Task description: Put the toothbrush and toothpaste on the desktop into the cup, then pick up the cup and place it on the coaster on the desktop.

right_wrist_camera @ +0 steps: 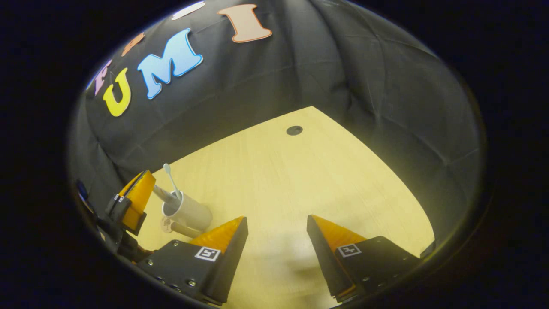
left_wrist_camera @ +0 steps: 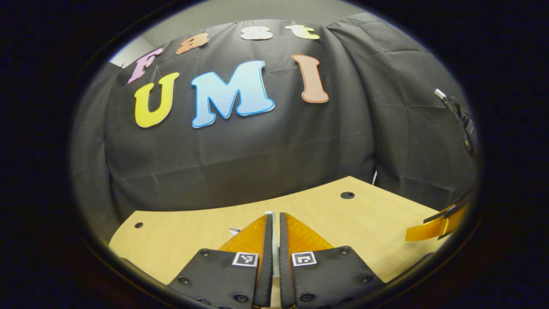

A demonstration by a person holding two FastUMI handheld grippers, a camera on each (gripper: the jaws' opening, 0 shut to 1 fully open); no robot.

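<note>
Two items seem already in the pale cylindrical cup (right_wrist_camera: 187, 211) on the wooden tabletop (right_wrist_camera: 300, 180): white toothbrush (right_wrist_camera: 172, 180) upright, grey tube (right_wrist_camera: 162, 193) probably toothpaste. Left claw (left_wrist_camera: 275, 221) nearly closed on something white, unclear; right claw (right_wrist_camera: 276, 225) wide, empty. Next: grip cup, find coaster.

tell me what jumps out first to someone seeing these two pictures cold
In the right gripper view, a pale cup stands on the wooden desk at lower left, a toothbrush poking out of it, with the left gripper close beside it. The right gripper hangs open over bare desk, nothing between its fingers.
</note>
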